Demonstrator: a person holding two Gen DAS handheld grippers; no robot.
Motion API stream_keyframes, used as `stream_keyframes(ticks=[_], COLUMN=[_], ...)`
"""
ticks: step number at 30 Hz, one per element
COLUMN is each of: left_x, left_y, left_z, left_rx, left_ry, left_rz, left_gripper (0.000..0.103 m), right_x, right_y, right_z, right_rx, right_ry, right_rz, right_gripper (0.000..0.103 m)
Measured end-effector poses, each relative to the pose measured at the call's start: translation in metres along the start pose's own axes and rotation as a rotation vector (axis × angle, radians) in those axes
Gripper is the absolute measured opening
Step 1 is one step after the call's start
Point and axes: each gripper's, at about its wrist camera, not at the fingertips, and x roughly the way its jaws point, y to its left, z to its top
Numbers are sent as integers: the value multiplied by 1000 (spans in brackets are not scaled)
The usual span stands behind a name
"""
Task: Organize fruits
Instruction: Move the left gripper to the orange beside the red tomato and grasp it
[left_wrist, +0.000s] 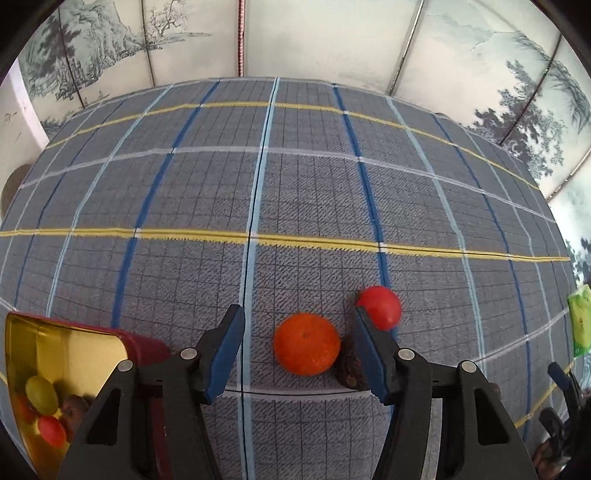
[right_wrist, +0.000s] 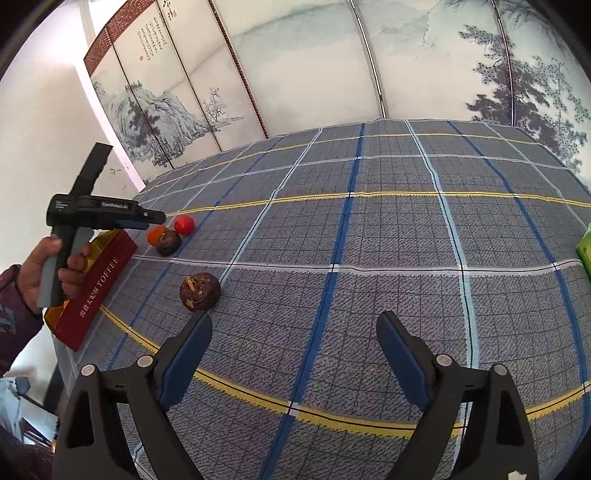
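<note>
In the left wrist view my left gripper (left_wrist: 299, 328) is open above the plaid cloth. An orange tangerine (left_wrist: 306, 343) lies between its fingers. A dark brown fruit (left_wrist: 349, 365) sits against the right finger, and a red tomato (left_wrist: 380, 306) lies just beyond it. A gold-lined red tin (left_wrist: 74, 347) at the lower left holds a green grape (left_wrist: 40, 395), a red fruit (left_wrist: 51, 430) and a brown one. In the right wrist view my right gripper (right_wrist: 295, 328) is open and empty. A second brown fruit (right_wrist: 199, 291) lies just ahead of its left finger.
The right wrist view shows the left gripper (right_wrist: 151, 219) in a hand over the tangerine (right_wrist: 155, 233), brown fruit (right_wrist: 168, 242) and tomato (right_wrist: 184, 224), beside the red toffee tin (right_wrist: 96, 288). A green packet (left_wrist: 580, 325) lies at the table's right edge. Painted screens stand behind.
</note>
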Motion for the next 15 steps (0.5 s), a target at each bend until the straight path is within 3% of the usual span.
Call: stream_keyframes(ticks=[11,15], left_x=[9,11], left_y=[10,17], left_z=[-4,-8], left_rx=[-44,-98], left_ry=[13,17], left_rz=[-25,-79], left_gripper=[60,58], right_x=[1,2], right_y=[0,-1], right_z=[1,1], right_rx=[-3,-1], right_ry=[2,3], right_rz=[4,3], right_gripper=[91,93])
